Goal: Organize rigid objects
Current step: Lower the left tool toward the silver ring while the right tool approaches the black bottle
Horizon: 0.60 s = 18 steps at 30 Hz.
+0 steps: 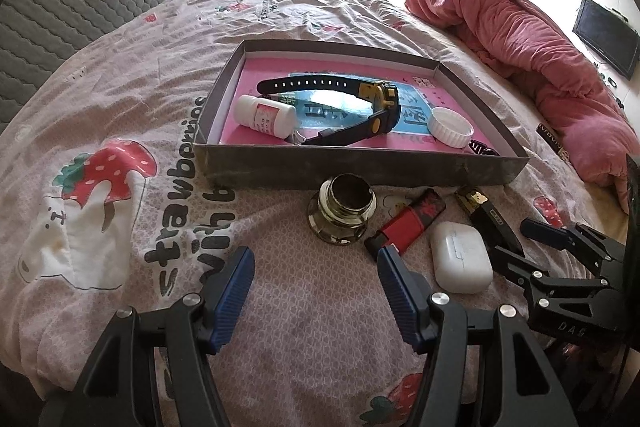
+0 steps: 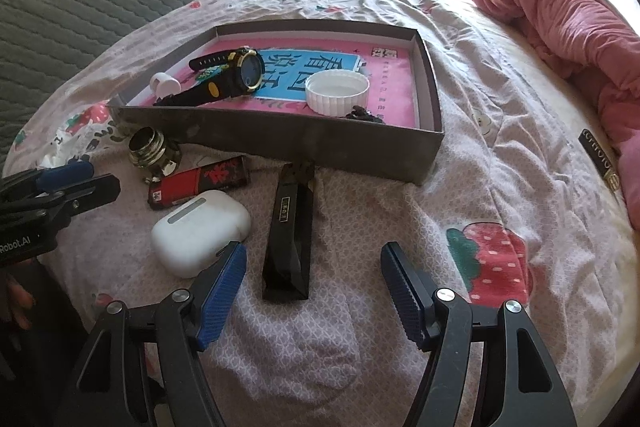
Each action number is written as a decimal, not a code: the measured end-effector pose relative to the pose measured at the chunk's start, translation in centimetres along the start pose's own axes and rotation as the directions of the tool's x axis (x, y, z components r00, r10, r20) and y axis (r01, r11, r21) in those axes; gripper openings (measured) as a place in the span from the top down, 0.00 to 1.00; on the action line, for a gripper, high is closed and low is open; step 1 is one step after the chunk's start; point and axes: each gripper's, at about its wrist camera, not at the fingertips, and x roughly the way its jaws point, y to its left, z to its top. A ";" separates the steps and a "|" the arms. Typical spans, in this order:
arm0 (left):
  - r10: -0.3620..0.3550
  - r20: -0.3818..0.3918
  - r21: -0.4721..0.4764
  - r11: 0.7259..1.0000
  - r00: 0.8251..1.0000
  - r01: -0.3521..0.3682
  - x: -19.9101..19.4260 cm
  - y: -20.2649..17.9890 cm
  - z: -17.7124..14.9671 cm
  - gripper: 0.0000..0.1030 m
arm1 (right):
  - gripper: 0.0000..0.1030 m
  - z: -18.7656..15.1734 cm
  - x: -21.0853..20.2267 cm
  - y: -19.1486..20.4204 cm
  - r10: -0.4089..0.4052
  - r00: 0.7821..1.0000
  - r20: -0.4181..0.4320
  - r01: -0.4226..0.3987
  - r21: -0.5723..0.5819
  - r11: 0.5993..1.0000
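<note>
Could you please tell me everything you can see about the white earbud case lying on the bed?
The white earbud case is a rounded, glossy plastic shell, closed, with a pale strip on one face and scuffed, slightly grubby surfaces. It lies flat on the patterned bedsheet, outside the grey tray, between the red lighter and the long black box. Nothing grips it: the right gripper hangs open beside it, one blue finger overlapping its edge in this view; contact cannot be judged.
</note>
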 end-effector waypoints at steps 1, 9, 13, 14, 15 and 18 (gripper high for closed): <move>0.000 -0.002 0.000 1.000 1.000 0.000 0.1 0.0 0.0 0.39 | 0.31 0.0 0.2 0.0 -0.003 1.000 -0.003 0.003 -0.002 1.000; -0.004 0.000 0.013 1.000 1.000 0.004 1.0 -0.3 0.2 0.39 | 0.31 0.2 1.1 -0.1 -0.006 1.000 -0.006 0.006 0.011 1.000; -0.002 0.007 0.014 1.000 1.000 0.002 1.3 -0.4 0.3 0.39 | 0.31 0.4 1.5 -0.1 -0.010 1.000 -0.005 0.010 0.019 1.000; -0.006 0.008 0.015 1.000 1.000 0.006 1.4 -0.4 0.4 0.39 | 0.31 0.4 1.6 -0.1 -0.012 1.000 -0.004 0.012 0.020 1.000; -0.008 0.009 0.014 1.000 1.000 0.008 1.5 -0.5 0.4 0.39 | 0.31 0.5 1.7 -0.2 -0.016 1.000 -0.002 0.016 0.020 1.000; -0.005 0.014 0.018 1.000 1.000 0.004 1.7 -0.5 0.5 0.39 | 0.31 0.6 2.1 -0.2 -0.023 1.000 -0.001 0.023 0.022 0.999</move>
